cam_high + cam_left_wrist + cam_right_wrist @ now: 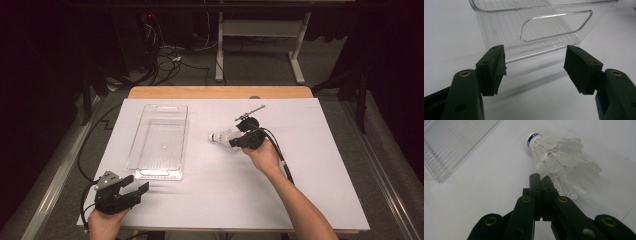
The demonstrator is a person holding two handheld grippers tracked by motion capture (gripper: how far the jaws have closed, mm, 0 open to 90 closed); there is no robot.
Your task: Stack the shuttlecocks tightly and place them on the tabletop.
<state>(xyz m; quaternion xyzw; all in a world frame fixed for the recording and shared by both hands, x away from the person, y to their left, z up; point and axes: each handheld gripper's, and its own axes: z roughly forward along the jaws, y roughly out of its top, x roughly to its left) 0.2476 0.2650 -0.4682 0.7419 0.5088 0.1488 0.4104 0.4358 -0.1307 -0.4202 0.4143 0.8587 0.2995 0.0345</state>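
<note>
The right tongs (541,180) are pinched shut on the feather skirt of a white shuttlecock (559,162), its cork pointing away from them. It looks featherlight and fragile, so hold the feathers gently. The left tongs (534,67) gape open before a clear tray (554,30). The high view shows both on 1 tabletop (320,200).

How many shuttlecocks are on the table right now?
1. The shuttlecock lies on the white table, right of the clear tray. The right gripper is shut on its feather skirt, cork end toward the tray. None in the tray.
</note>
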